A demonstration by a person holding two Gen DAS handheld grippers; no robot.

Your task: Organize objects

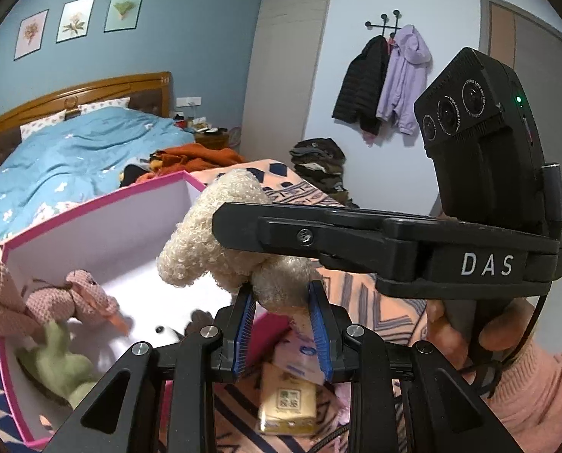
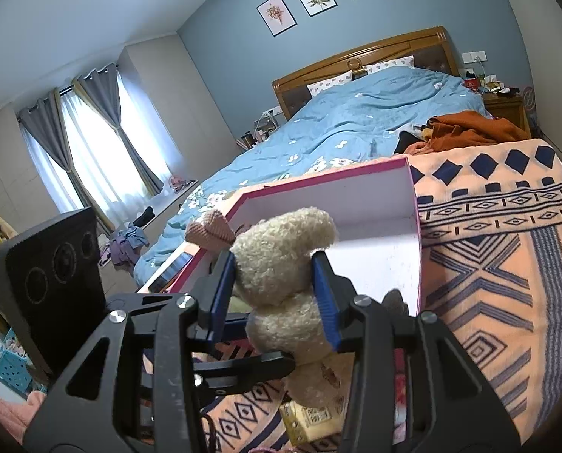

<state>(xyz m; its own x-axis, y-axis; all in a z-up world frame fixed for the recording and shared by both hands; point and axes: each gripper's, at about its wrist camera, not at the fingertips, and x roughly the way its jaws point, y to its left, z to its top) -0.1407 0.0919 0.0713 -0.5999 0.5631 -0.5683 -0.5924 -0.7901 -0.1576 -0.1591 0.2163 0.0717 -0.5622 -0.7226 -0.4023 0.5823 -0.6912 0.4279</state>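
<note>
Right wrist: cream plush toy [image 2: 281,260] clamped between right tool [image 2: 277,283] fingers.

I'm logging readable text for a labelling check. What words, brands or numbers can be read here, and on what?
"DAS": white letters on the black body of the right claw.
Tiny white print around the black camera block's lenses: too small to read.
Green characters on the yellow packet on the patterned blanket: blurred, unreadable.

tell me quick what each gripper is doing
Left gripper: closed on the cream curly plush toy.
Right gripper: closed on the same toy.
</note>
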